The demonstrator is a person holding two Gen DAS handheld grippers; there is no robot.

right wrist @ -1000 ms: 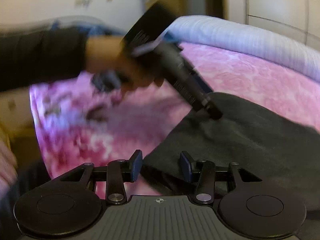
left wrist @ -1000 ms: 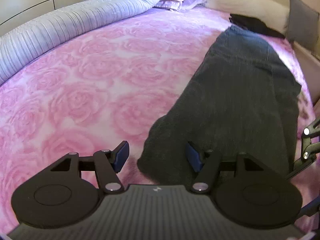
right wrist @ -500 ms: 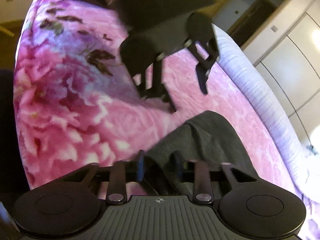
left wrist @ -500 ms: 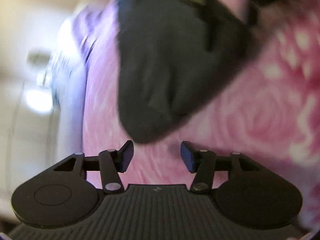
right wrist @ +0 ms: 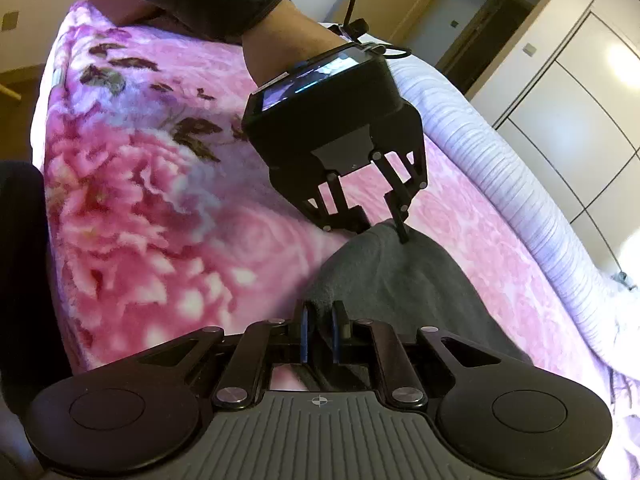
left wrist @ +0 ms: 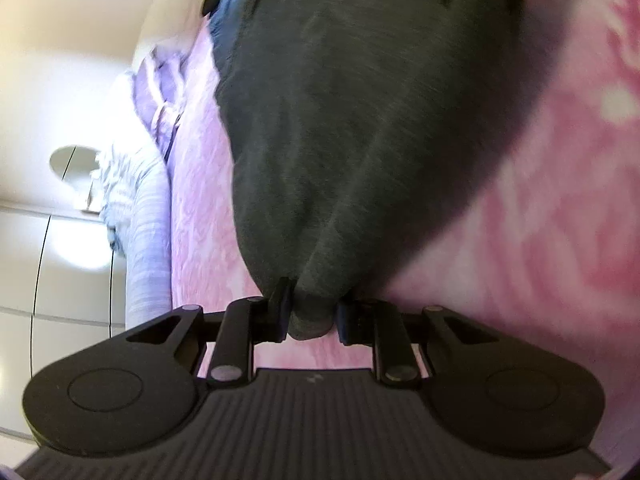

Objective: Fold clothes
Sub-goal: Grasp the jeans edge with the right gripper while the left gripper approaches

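1. While both sets of jaws are closing, the dark grey garment point(right wrist: 400, 280) is lying on the pink floral blanket point(right wrist: 160, 200), with its near hem bunched between both grippers.
2. Left gripper point(left wrist: 310, 312): closing, a fold of the hem sitting between its pads; open blanket is running along both sides of the garment.
3. Right gripper point(right wrist: 319, 330): nearly shut, pinching the other hem corner just beside the blanket's near edge.
4. Only the right wrist view is showing the hand point(right wrist: 288, 40) carrying the left gripper, plus the wardrobe doors point(right wrist: 580, 100); the left view is blurred.
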